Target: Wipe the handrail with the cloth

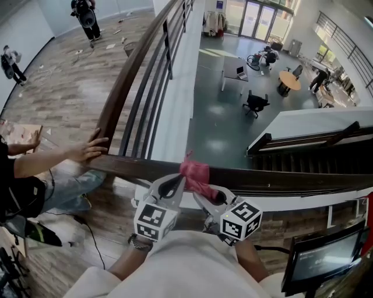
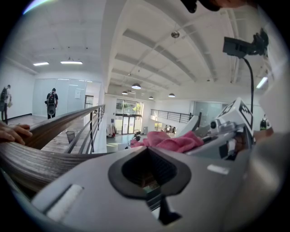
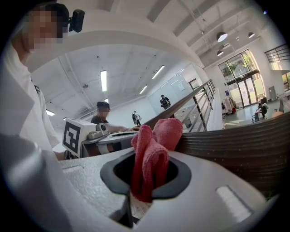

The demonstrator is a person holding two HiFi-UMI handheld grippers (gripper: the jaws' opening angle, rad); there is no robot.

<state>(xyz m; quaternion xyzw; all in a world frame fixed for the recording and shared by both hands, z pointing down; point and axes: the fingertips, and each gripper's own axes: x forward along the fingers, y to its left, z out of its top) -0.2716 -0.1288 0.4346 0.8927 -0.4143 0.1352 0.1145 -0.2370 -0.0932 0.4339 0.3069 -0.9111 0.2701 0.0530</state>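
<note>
The right claw pinches the soft, light cloth, bunched on the handrail. The left claw is pressed together, empty. The cloth likely flops, so grip its bunched middle firmly.

bystander's hand near, left of the left gripper. person in black and second person far ahead-left of it. office chair, round table, white desk far ahead-right of the right gripper, on the lower floor. monitor right of it, nearer.
</note>
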